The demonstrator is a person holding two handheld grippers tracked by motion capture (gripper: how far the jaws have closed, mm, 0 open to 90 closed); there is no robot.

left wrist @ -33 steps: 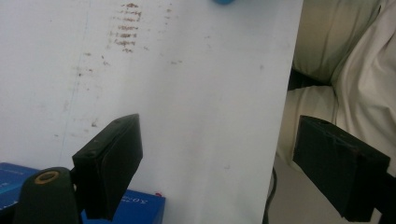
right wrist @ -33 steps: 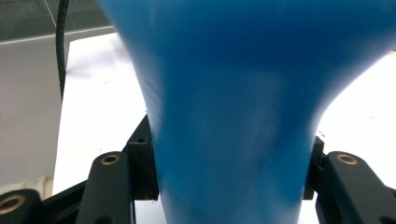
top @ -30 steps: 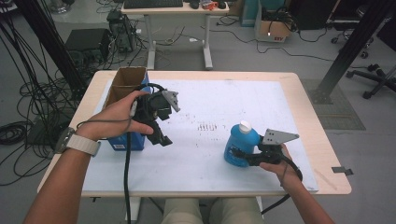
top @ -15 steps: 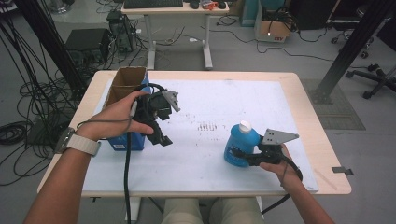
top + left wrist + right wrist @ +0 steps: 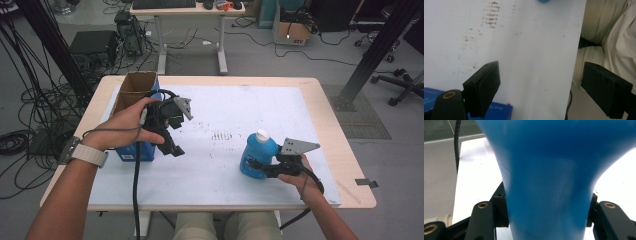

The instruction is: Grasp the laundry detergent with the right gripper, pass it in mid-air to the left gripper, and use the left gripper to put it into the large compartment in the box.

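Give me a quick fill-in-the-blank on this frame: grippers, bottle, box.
1. The right gripper has its fingers shut on the ____ bottle.
2. The bottle's cap is ____ in colour.
3. The left gripper has its fingers ____, with nothing between them.
4. The open cardboard box stands on the table at the person's ____ side.

Missing words: blue; white; open; left

White print on the blue box (image 5: 496, 110) is too blurred to read.
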